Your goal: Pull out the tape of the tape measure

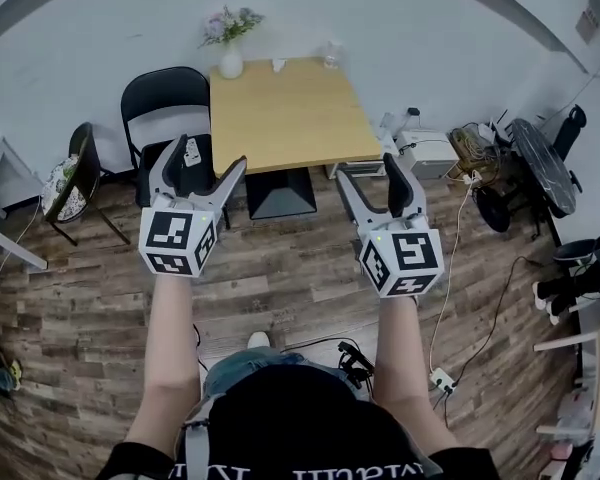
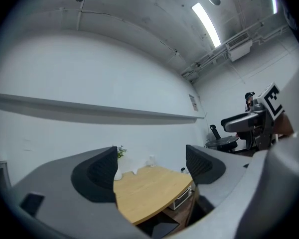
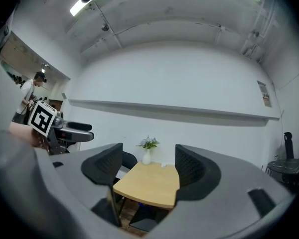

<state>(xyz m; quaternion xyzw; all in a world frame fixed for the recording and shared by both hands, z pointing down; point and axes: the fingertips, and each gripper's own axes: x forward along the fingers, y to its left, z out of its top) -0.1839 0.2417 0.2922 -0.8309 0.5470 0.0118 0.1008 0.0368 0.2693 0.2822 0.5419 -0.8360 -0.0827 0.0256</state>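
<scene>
**Left gripper** [image 1: 202,160]: jaws spread wide with nothing between the pads. It is held in the air, short of the near left corner of the wooden table [image 1: 285,118].

**Right gripper** [image 1: 368,168]: jaws spread wide and empty. It is level with the left one, short of the table's near right corner.

**Hard to make out:** the tape measure cannot be identified with certainty in any view.
- A small pale item [image 1: 192,151] lies on the seat of the black chair [image 1: 165,103] at the table's left side. It is too small to name, and its form and markings are unreadable.
- In the head view it shows inside the left gripper's gap, lying lower and untouched. The gripper views do not show it.

**Table's far edge:** a white vase of flowers [image 1: 231,61] stands at the left corner. The small pale objects to its right are too small to identify.
</scene>
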